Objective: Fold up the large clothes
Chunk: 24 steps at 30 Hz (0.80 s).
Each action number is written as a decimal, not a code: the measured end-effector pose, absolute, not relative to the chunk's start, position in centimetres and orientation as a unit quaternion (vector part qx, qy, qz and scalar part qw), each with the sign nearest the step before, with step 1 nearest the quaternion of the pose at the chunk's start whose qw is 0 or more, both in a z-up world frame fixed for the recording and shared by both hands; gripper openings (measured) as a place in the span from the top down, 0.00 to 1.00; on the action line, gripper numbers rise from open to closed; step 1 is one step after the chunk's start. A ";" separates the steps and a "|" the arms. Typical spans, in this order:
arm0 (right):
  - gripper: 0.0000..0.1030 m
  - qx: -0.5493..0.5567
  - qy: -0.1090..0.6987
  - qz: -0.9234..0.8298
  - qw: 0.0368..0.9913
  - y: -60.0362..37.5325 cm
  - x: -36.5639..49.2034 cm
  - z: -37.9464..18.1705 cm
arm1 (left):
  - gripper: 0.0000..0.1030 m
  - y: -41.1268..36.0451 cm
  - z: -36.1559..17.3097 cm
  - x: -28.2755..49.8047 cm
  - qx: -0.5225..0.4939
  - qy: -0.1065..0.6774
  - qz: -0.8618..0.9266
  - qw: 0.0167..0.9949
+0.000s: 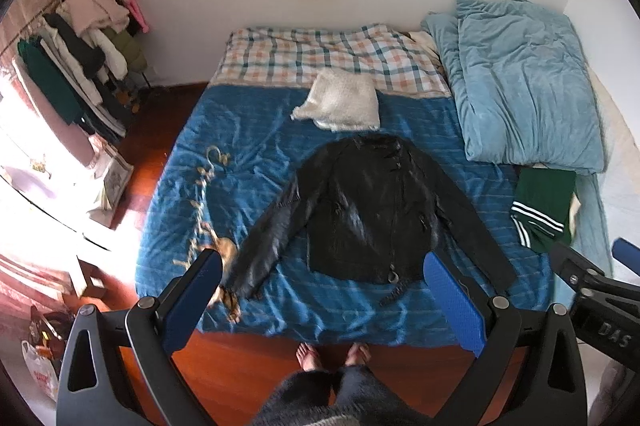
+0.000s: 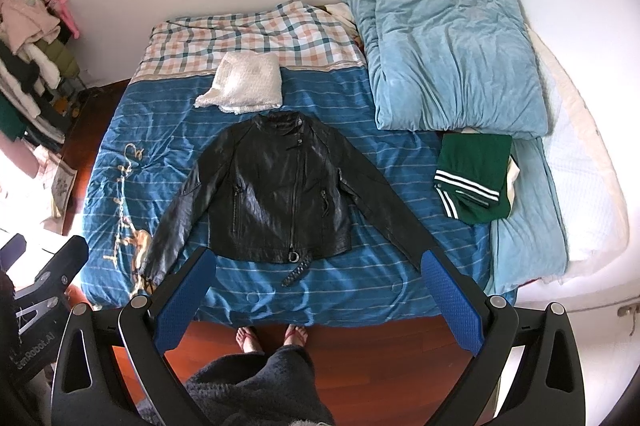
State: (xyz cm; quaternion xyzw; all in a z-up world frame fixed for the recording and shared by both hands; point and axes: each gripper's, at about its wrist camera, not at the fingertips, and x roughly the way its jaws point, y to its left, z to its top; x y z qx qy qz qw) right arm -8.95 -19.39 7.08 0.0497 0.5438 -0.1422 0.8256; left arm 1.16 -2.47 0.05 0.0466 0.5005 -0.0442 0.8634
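A black leather jacket (image 1: 368, 210) lies flat, front up, sleeves spread, on the blue striped bed cover (image 1: 248, 154); it also shows in the right wrist view (image 2: 276, 194). My left gripper (image 1: 324, 278) is open and empty, held high above the foot of the bed. My right gripper (image 2: 316, 278) is open and empty too, also high above the jacket's hem. The right gripper's body shows at the right edge of the left wrist view (image 1: 592, 286).
A folded white knit (image 2: 244, 86) lies beyond the jacket's collar. A folded green garment with white stripes (image 2: 472, 182) lies to the right. A light blue duvet (image 2: 452, 50) is heaped at the back right. A clothes rack (image 1: 80, 66) stands left. The person's feet (image 2: 272, 338) stand on the wood floor.
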 end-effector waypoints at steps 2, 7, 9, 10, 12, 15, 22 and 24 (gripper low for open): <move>0.00 0.080 0.537 -0.151 0.826 -20.4 -8.6 6.4 | 0.00 -2.0 -0.8 1.8 0.063 0.479 -0.036 0.875; 0.00 0.152 0.533 -0.222 0.803 -25.6 -7.3 0.1 | 0.00 -1.9 -4.3 5.1 0.096 0.435 -0.022 0.895; 0.00 0.190 0.533 -0.251 0.786 -28.5 -6.9 -3.5 | 0.00 -2.2 -6.5 6.8 0.105 0.433 -0.016 0.895; 0.01 0.221 0.533 -0.263 0.773 -30.3 -7.0 -5.6 | 0.00 -2.4 -7.9 7.8 0.108 0.434 -0.013 0.894; 0.13 0.269 0.534 -0.275 0.753 -33.2 -7.0 -9.6 | 0.00 -3.0 -10.8 9.6 0.115 0.448 -0.003 0.886; 0.35 0.326 0.543 -0.294 0.716 -38.3 -7.0 -17.3 | 0.00 -4.8 -16.5 12.6 0.122 0.479 0.013 0.869; 0.35 0.494 0.521 -0.314 0.621 -49.9 -8.9 -37.7 | 0.00 -9.1 -29.5 17.4 0.156 0.528 0.053 0.833; 0.35 0.555 0.500 -0.315 0.585 -52.5 -10.3 -43.3 | 0.00 -10.0 -32.7 18.3 0.164 0.550 0.061 0.817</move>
